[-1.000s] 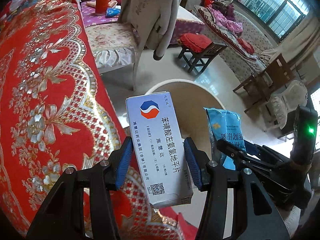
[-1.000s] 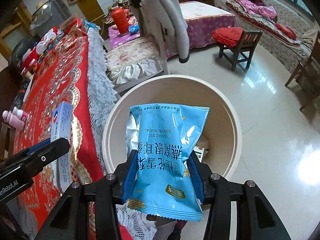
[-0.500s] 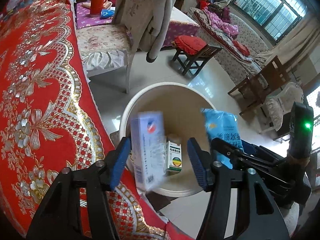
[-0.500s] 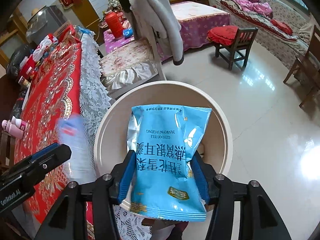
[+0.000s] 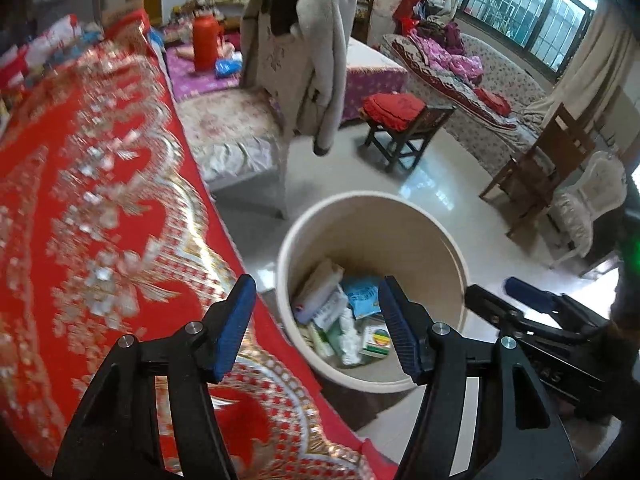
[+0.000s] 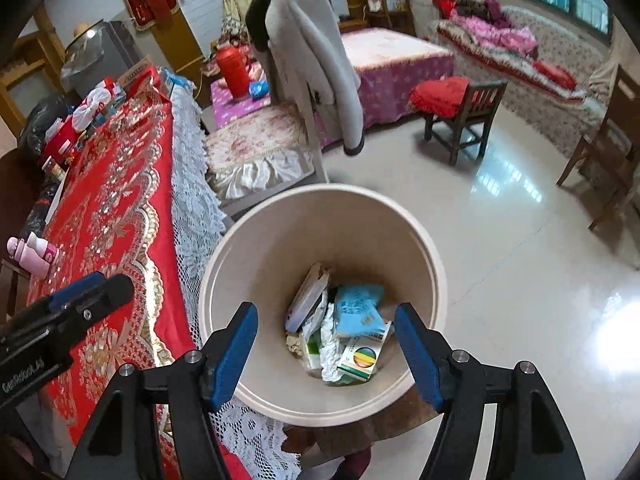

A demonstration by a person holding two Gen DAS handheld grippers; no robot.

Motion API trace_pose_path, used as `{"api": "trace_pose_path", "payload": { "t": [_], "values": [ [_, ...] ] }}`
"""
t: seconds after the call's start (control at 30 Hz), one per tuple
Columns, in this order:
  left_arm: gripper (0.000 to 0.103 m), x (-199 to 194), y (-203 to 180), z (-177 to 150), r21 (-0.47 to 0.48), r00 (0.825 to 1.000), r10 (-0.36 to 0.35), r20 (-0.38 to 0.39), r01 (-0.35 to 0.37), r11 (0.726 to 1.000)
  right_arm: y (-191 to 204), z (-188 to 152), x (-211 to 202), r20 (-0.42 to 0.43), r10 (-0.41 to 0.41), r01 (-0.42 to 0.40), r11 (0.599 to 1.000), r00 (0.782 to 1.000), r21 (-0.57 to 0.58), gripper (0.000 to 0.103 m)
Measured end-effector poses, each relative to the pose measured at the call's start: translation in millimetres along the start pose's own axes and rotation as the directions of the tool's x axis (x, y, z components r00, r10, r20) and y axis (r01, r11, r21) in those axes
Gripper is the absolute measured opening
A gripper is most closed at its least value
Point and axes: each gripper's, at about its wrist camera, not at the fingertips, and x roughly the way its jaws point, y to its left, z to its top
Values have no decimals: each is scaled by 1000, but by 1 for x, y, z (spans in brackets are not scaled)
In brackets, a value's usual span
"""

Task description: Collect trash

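We hold both grippers over a cream bin (image 6: 424, 248) that stands on the glossy tiled floor (image 6: 520, 240), just beside a table draped in a red-and-gold cloth (image 5: 100, 208) with a white lace edge (image 6: 192, 200). The left gripper (image 5: 318, 326) is released, nothing between its blue pads; last second's change in the right gripper (image 6: 326, 350) means its jaws are opening, and they too are bare. The trash lies at the bottom of the bin: a blue packet (image 6: 356, 312), a white box (image 6: 308, 300) leaning on the wall, a small box with a coloured disc (image 6: 362, 358), and crumpled wrappers (image 6: 330, 344). At the table's far end we see a clutter of packets (image 6: 92, 112); two pink bottles (image 6: 32, 252) lie at its left edge. Beyond the bin a grey coat (image 6: 312, 48) hangs on a chair (image 6: 256, 148) with a floral cushion. A red thermos (image 6: 234, 66) stands on a purple-covered surface behind. A wooden stool with a red cushion (image 6: 444, 96), a sofa piled with bedding (image 6: 500, 44) and barred windows (image 5: 528, 20) fill the rest of the room.
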Motion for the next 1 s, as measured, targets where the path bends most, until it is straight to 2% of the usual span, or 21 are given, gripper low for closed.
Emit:
{"api": "trace_pose_path", "payload": {
  "t": [0.07,0.13,0.27,0.5,0.73,1.0],
  "values": [
    [63,-11,0,-2,27,998,59,25,-60,998,5,-2,-13,42,-16,16,1000,999,2,68],
    [63,-20,2,-3,41,996,75,47,-77,996,9,-4,-24,75,-31,31,999,997,5,68],
    [63,-40,13,-4,28,996,18,83,-21,999,20,-5,-45,133,-63,60,998,989,25,68],
    [63,-74,21,-4,58,987,-16,162,7,998,44,-11,-81,240,-130,123,991,962,45,68],
    [63,-104,27,-6,84,971,-62,230,44,995,59,-18,-109,313,-142,125,989,939,73,69],
    [63,-125,30,-12,106,959,-75,274,47,993,76,-24,-127,363,-154,142,988,919,60,72]
  ]
}}
